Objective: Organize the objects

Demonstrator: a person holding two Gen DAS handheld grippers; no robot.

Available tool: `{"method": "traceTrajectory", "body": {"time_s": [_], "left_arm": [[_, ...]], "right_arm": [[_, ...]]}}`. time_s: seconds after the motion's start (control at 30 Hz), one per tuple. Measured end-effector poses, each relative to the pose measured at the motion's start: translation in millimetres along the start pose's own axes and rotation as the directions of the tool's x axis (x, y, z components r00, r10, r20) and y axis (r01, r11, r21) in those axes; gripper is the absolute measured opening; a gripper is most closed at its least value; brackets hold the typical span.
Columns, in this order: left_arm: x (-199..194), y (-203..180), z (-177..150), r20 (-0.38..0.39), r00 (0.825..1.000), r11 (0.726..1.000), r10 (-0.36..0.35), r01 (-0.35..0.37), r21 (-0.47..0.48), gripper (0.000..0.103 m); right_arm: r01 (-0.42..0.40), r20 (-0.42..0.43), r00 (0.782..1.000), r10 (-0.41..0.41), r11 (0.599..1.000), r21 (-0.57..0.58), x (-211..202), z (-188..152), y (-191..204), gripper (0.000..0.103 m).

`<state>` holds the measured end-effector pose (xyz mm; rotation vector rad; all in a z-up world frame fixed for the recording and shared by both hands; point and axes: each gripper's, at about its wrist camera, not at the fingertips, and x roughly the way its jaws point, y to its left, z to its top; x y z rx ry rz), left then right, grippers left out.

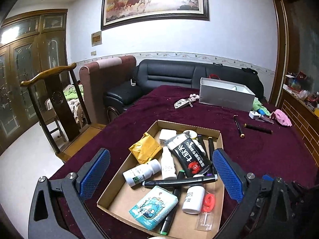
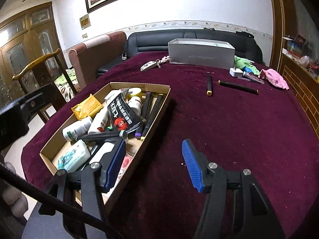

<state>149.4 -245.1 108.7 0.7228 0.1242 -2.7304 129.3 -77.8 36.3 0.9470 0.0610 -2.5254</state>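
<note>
A shallow cardboard tray (image 1: 117, 181) sits on the maroon tablecloth, full of white bottles, markers, a black crab-print pouch (image 1: 189, 157), a yellow packet (image 1: 144, 148) and a tissue pack (image 1: 153, 207). My left gripper (image 1: 159, 171) is open and empty, hovering over the tray. My right gripper (image 2: 153, 163) is open and empty, above the tray's (image 2: 157, 107) near right corner. Two loose black markers (image 2: 209, 84) (image 2: 237, 87) lie on the cloth beyond it, also in the left wrist view (image 1: 238, 126) (image 1: 258, 128).
A grey open box (image 2: 201, 56) stands at the table's far side, with a key fob (image 2: 148, 65) to its left. A white charger (image 2: 235, 72), green cloth and a pink fluffy item (image 2: 276, 79) lie at far right. A wooden chair (image 1: 55, 99) and sofas stand left and behind.
</note>
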Motion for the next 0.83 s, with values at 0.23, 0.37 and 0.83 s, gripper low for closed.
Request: {"method": "traceTrajectory", "body": {"time_s": [0.23, 0.37, 0.83], "left_arm": [[2.2, 8.5, -1.5, -0.008, 1.0, 1.0, 0.005, -0.005, -0.016, 0.101], [3.4, 14.2, -3.2, -0.015, 0.999, 0.999, 0.032, -0.033, -0.031, 0.101], [4.2, 20.1, -4.9, -0.029, 0.999, 0.999, 0.02, -0.021, -0.034, 0.101]], "right_arm": [[0.002, -0.005, 1.0, -0.002, 0.999, -0.046, -1.1, -4.2, 13.7, 0.06], [0.005, -0.008, 1.0, -0.005, 0.998, -0.067, -0.5, -6.0, 20.6, 0.061], [0.004, -0.023, 1.0, -0.006, 0.997, -0.077, -0.7, -8.1, 26.4, 0.061]]}}
